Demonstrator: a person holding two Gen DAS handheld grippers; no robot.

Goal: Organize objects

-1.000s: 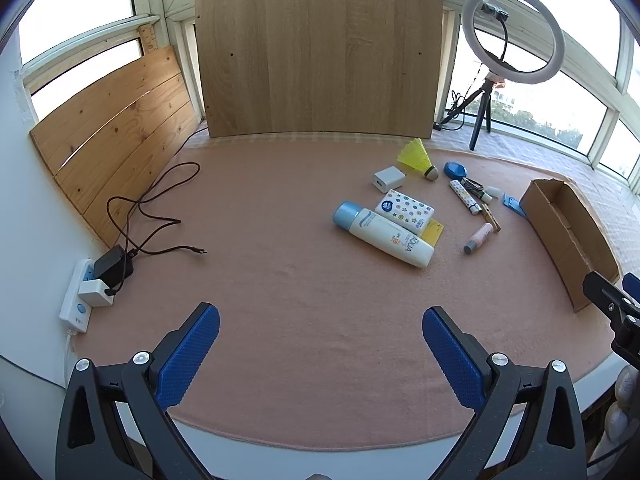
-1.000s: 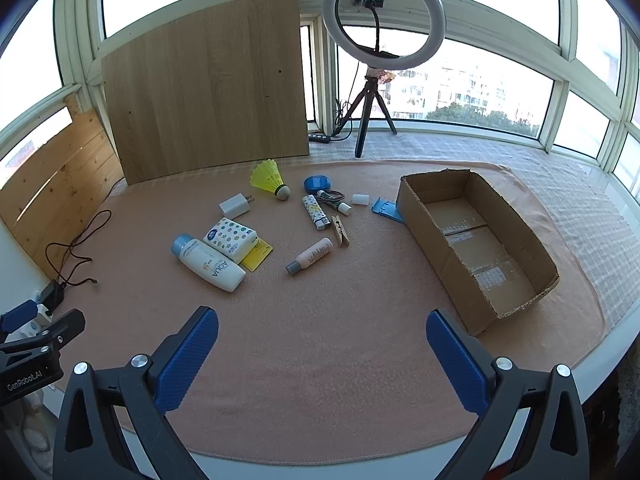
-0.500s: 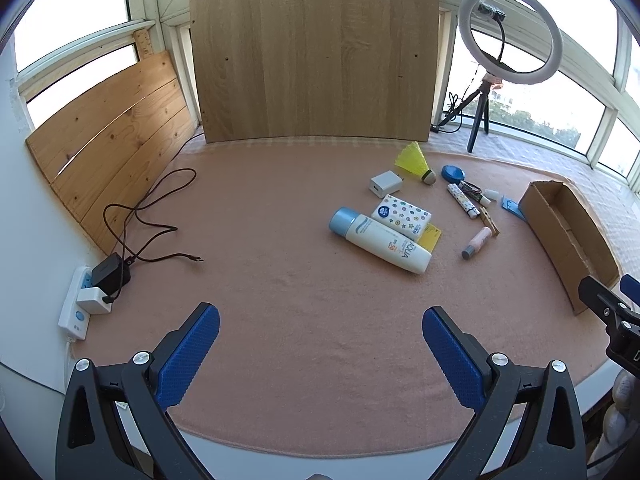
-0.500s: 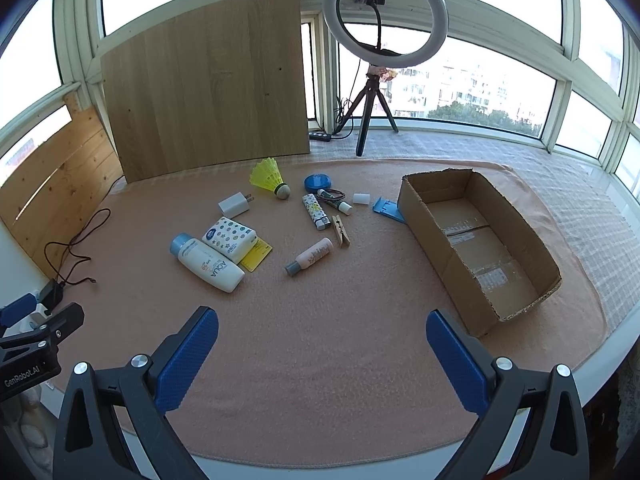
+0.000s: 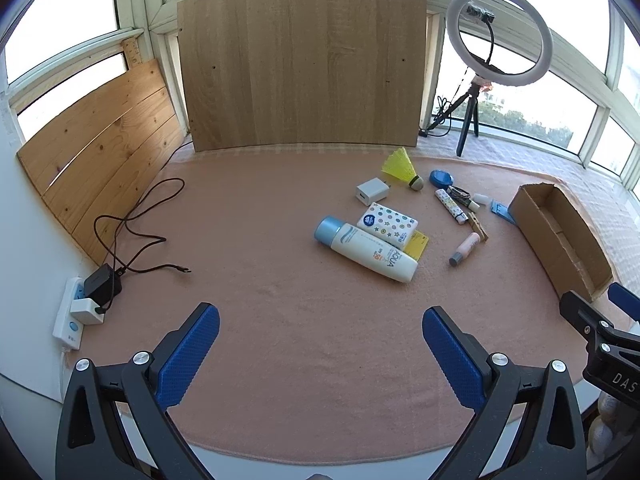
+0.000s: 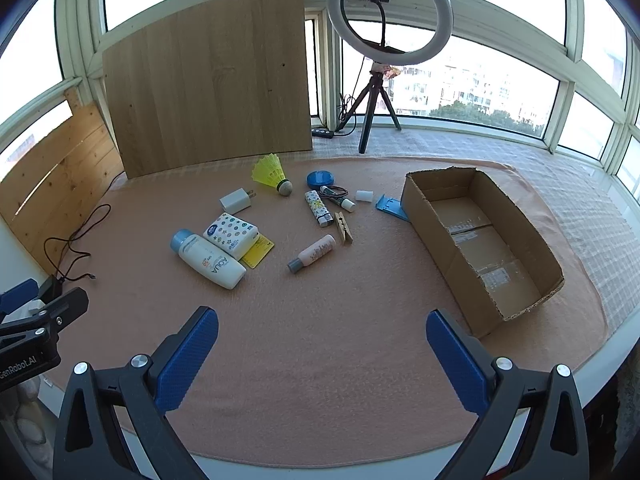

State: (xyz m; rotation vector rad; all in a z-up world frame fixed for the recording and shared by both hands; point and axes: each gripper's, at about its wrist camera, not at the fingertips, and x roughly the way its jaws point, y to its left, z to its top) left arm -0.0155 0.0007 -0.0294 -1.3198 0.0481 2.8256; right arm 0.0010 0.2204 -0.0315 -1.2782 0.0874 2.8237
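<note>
Sunscreen bottle (image 6: 207, 257) beyond left gripper (image 5: 320, 332), wide fingers (image 5: 188, 354)

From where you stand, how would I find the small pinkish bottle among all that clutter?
Start at the cardboard box on the right of the pink mat. Left of it, nearest the camera, the small pinkish bottle lies on its side beside a wooden clothespin. Its grey cap and peach body set it apart.

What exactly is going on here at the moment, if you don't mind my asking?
A person holds two grippers over a pink mat, tidying small items. The left gripper and right gripper are both open and empty. The sunscreen bottle, shuttlecock and the rest lie loose, and the cardboard box is empty.
</note>
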